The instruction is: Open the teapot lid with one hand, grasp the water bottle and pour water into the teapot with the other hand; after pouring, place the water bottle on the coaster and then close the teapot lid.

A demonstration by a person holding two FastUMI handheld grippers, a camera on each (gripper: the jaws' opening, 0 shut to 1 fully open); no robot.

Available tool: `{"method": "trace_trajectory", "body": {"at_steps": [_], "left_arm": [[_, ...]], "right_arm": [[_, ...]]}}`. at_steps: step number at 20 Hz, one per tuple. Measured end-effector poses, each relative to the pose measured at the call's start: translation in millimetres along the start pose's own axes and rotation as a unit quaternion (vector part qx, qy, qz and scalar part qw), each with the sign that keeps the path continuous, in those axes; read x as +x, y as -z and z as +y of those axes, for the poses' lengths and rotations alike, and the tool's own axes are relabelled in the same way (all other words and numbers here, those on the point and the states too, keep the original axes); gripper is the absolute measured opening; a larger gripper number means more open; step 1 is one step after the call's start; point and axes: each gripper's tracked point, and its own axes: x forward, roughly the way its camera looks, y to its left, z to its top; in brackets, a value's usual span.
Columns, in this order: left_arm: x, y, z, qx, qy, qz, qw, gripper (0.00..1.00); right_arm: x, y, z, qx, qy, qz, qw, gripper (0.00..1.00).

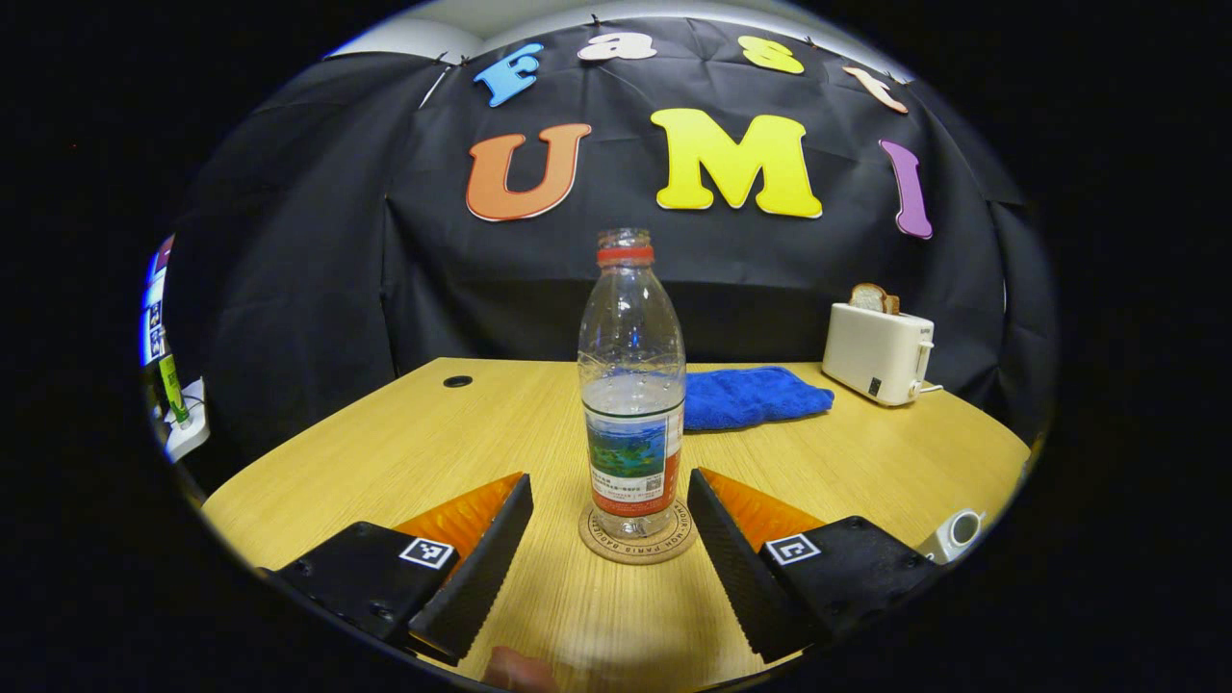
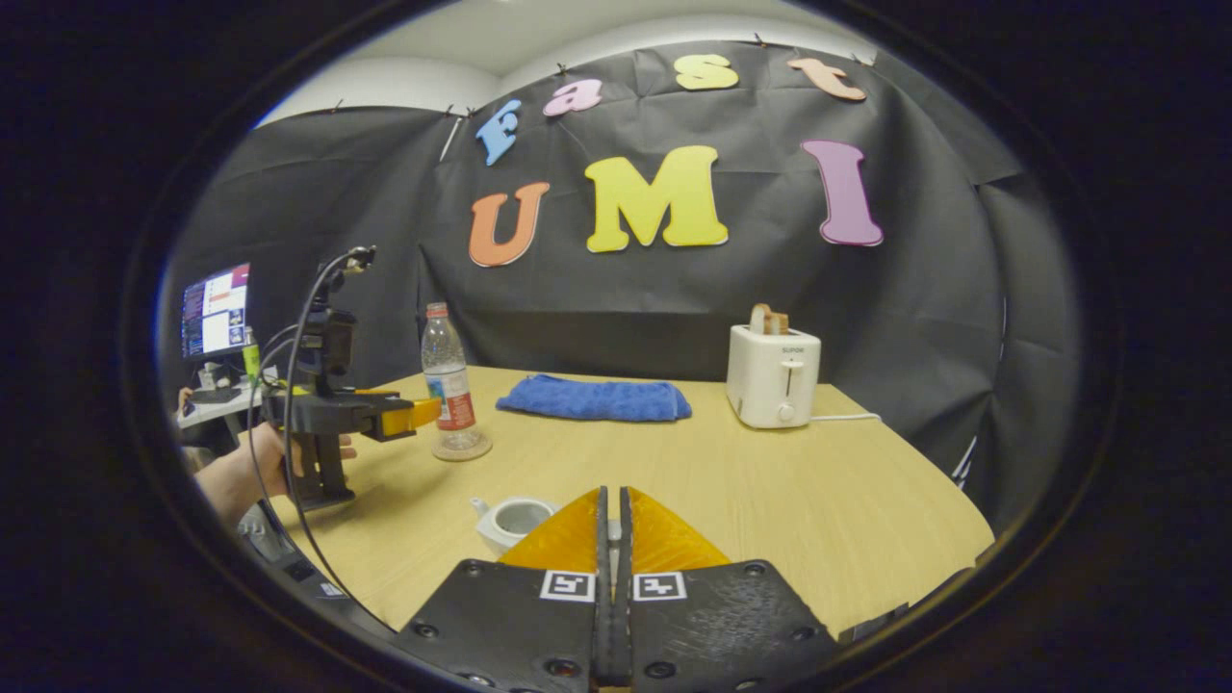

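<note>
In the left gripper view, the left hand-held gripper has its fingers spread wide apart, one at 7 o'clock and one at 5 o'clock, flanking the foot of the water bottle without touching it. The bottle stands upright, uncapped and partly filled, on a round coaster on the wooden bench. At 4 o'clock, at the rim of this view, a bit of the white teapot peeks in. Beyond the bottle lies a folded blue cloth, and at 2 o'clock a white toaster holds a slice of bread.

In the right gripper view, the right hand-held gripper is at 6 o'clock with its fingers pressed together; whether the lid is between them cannot be told. Just behind its tips, toward 7 o'clock, the teapot sits with its mouth uncovered. At 9 o'clock a person's hand holds the left hand-held gripper level at the bottle on its coaster. Farther back are the blue cloth at 12 o'clock and the toaster at 1 o'clock.
</note>
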Motion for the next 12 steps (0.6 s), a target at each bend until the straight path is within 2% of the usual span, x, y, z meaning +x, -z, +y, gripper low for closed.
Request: {"method": "trace_trajectory", "body": {"at_steps": [6, 12], "left_arm": [[-66, -19, 7, 0.005, -0.021, -0.044, 0.999, 1.0], [-100, -25, 3, 0.015, -0.025, -0.064, 0.998, 1.0]], "right_arm": [[25, -12, 32, -0.013, -0.047, -0.017, 0.999, 0.0], [46, -2, 50, -0.023, -0.069, -0.012, 0.997, 0.0]]}}
